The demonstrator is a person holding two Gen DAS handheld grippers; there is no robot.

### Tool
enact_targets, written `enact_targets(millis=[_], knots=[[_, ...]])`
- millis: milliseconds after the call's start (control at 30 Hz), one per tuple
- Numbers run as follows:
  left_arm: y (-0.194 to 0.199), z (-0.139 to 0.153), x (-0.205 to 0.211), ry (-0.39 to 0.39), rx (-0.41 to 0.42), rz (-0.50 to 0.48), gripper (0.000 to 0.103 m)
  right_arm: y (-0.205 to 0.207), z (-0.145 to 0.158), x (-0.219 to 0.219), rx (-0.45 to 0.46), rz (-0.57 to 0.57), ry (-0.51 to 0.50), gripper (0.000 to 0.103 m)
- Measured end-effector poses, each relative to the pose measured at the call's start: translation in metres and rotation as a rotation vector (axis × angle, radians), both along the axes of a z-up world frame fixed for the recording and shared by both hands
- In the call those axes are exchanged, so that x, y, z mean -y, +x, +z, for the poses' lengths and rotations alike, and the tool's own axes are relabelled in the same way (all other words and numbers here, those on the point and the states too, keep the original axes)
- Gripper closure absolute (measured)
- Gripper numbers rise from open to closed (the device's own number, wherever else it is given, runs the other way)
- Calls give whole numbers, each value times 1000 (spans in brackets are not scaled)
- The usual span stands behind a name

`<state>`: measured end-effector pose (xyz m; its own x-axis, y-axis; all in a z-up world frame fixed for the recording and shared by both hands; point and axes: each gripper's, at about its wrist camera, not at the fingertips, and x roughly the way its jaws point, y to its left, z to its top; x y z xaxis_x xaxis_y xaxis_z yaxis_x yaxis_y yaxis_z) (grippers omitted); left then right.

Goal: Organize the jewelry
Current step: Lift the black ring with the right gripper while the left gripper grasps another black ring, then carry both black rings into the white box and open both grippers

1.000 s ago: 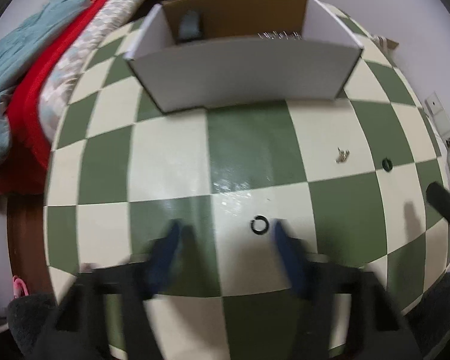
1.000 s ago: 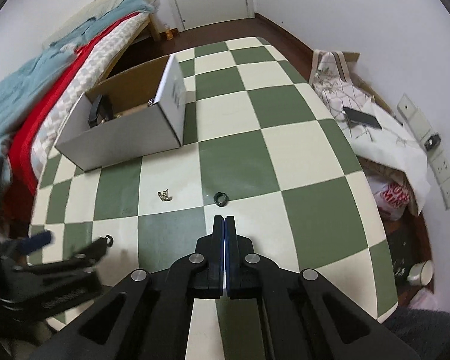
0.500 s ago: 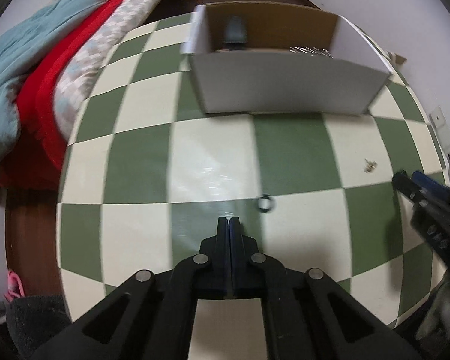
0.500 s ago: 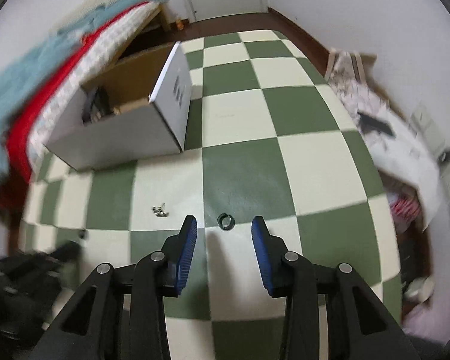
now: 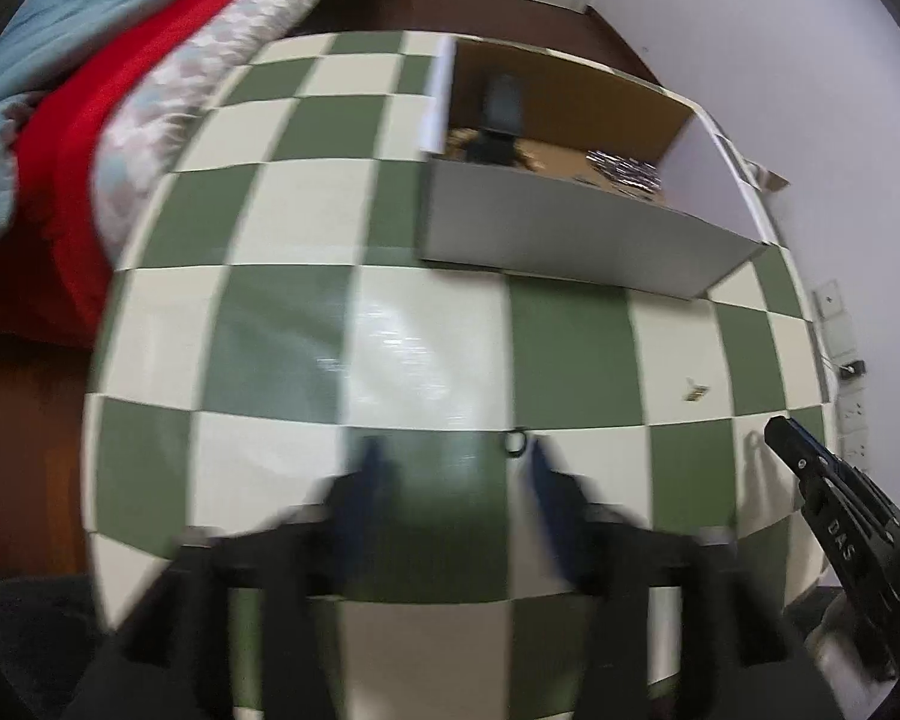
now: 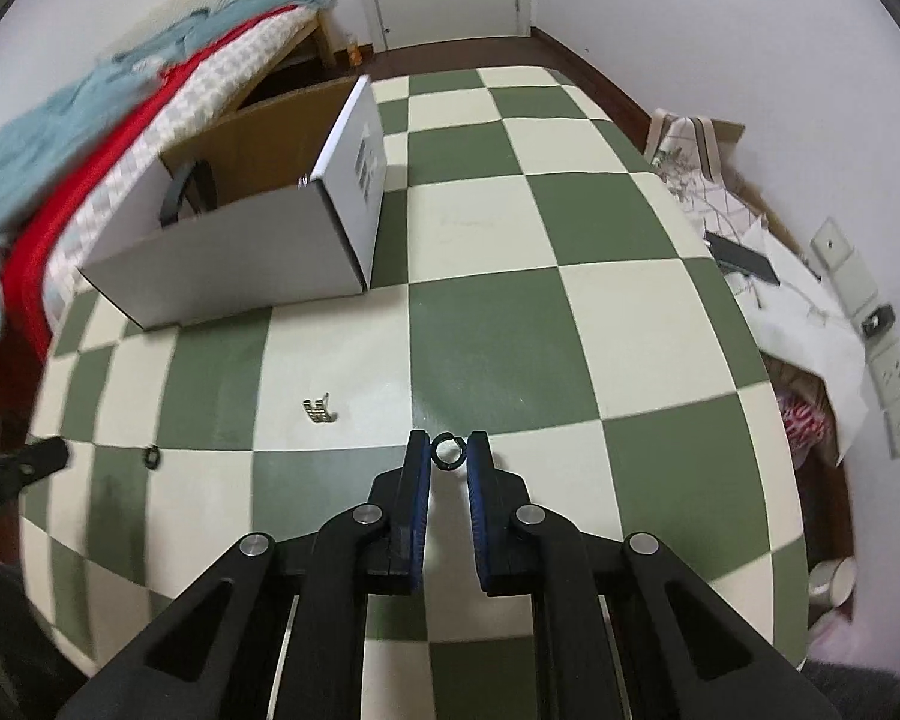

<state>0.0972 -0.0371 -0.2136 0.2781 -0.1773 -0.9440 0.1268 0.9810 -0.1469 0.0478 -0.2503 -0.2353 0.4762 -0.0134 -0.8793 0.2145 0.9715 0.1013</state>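
Jewelry lies scattered on the green-and-cream checked counter (image 6: 570, 330): two small dark rings and a little metallic piece. The right wrist view shows one ring (image 6: 448, 452) sharply, sitting between the blue fingertips of the right gripper (image 6: 448, 456). Its jaws have just been closing and now stand narrowly apart, with the ring filling most of the gap; whether the pads already press on it I cannot tell. To the left in that view lies the metallic piece (image 6: 320, 410) on a cream square, and further left the second ring (image 6: 150, 458), just beside the dark tip of the left gripper (image 6: 30, 459) coming in from the frame edge. Only this view shows the cluttered papers and bag (image 6: 768, 276) off the counter's right side by the wall.

The left wrist view is blurred. It shows the left gripper (image 5: 453, 468) with its jaws about half open, having just been opening, and nothing gripped. The second ring (image 5: 515, 441) lies on the counter just ahead of the right-hand fingertip, at the inner side of it rather than squarely between the two. The metallic piece (image 5: 695, 389) lies well to the right, and the right gripper (image 5: 783, 435) enters at the right edge. This view looks into the open cardboard box (image 5: 570, 228), where a dark object and some shiny items rest; the right view shows mostly its outer walls (image 6: 240, 258).
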Motion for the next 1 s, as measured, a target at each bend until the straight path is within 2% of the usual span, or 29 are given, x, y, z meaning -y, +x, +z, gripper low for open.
enact_targets(millis=[133, 233, 300, 333, 367, 600, 767, 867, 933, 1000], knots=[[8, -14, 21, 33, -20, -34, 47, -6, 11, 0, 15, -8, 11, 90], [9, -23, 33, 112, -13, -61, 47, -7, 17, 1, 22, -11, 7, 90], [8, -25, 38, 141, -6, -69, 62, -6, 18, 2, 25, -16, 10, 90], [7, -23, 39, 148, 5, -72, 85, -6, 19, 3, 26, -19, 11, 90], [8, -22, 40, 145, 1, -74, 93, -6, 19, 3, 26, -21, 10, 90], [7, 1, 31, 119, 36, -51, 93, -4, 25, 5, 45, -26, 22, 90], [16, 60, 11, 48, 127, -22, 93, -4, 43, 5, 82, -23, 47, 90], [34, 95, 2, 9, 185, -12, 93, 1, 65, 2, 120, -9, 73, 90], [49, 113, 1, -16, 208, -9, 93, 8, 81, -2, 147, 10, 87, 90], [64, 119, 1, -24, 219, -12, 93, 21, 95, -7, 168, 36, 104, 90]])
